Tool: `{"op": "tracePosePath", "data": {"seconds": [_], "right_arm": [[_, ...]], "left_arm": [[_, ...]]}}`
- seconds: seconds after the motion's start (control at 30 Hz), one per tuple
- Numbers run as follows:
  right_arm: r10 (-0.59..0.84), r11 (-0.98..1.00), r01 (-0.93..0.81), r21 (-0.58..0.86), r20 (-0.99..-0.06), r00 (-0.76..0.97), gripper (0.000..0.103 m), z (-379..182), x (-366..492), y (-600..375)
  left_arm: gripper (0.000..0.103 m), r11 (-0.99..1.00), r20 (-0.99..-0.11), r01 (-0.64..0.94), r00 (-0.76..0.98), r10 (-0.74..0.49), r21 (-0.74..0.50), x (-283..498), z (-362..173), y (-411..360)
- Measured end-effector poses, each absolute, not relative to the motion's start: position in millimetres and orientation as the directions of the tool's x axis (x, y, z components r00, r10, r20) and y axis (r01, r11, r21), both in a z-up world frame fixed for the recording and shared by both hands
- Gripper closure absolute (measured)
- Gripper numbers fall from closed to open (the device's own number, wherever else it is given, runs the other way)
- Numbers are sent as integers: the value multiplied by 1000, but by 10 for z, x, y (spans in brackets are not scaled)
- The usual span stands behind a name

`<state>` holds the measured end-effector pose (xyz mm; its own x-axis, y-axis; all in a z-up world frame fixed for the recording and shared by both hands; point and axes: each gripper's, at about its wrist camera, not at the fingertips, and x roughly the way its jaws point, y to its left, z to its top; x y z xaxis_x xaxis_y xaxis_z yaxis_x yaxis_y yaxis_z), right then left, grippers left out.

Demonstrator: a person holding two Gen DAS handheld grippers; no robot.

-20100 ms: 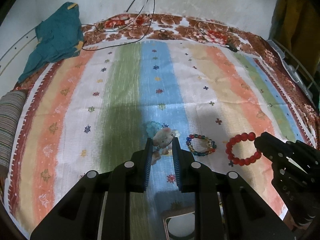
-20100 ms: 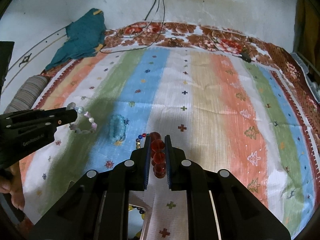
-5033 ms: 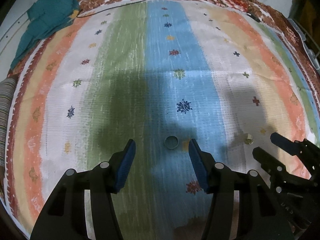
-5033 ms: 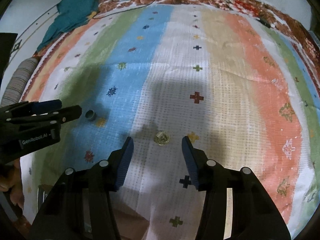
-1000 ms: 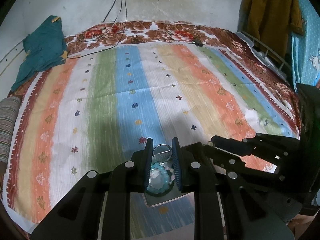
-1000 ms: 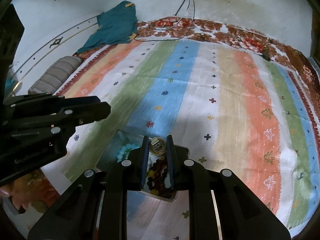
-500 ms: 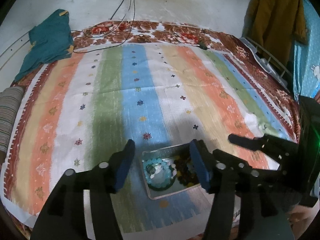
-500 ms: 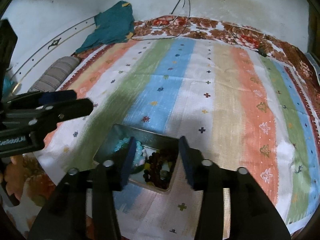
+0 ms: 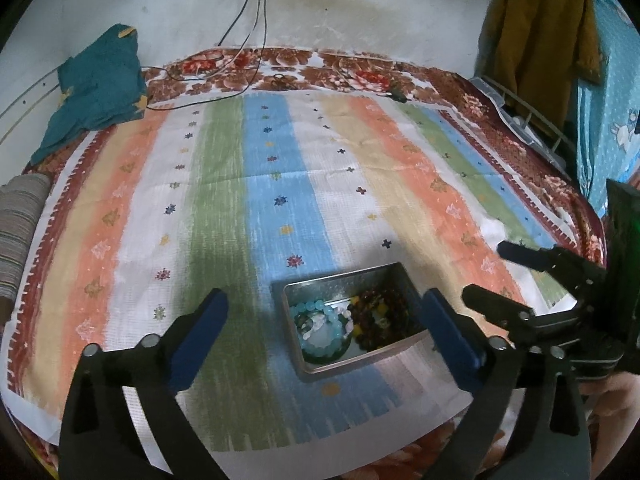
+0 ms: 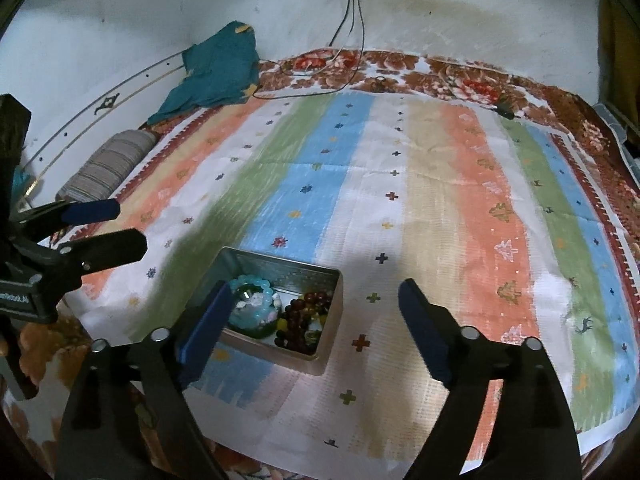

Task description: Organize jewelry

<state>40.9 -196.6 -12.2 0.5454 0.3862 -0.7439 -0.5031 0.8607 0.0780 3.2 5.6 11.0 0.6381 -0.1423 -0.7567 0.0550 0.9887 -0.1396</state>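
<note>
Jewelry fills the metal tin on my striped bed cover: through my left camera, a pale blue bead bracelet lies beside dark beads. My left claw is spreading wide above them, gripping nothing; my right claw shows at the right edge.

Through my right camera, the tin sits low left, my right claw also opening, released and bare, the left claw off to the left.

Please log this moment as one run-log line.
left gripper: opening, nothing between | right gripper: opening, nothing between | metal tin: holds turquoise bead bracelet, dark beads
</note>
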Motion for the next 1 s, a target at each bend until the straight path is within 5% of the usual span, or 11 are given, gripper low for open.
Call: {"op": "tracePosePath", "data": {"seconds": [0.23, 1.0], "right_arm": [[403, 858, -506, 87, -725, 558, 8, -76, 342, -2041], [437, 840, -533, 102, -708, 554, 8, -5, 252, -2061]], "left_arm": [[6, 994, -751, 56, 651, -111, -98, -33, 107, 62], [6, 995, -745, 67, 659, -104, -79, -136, 111, 46]]}}
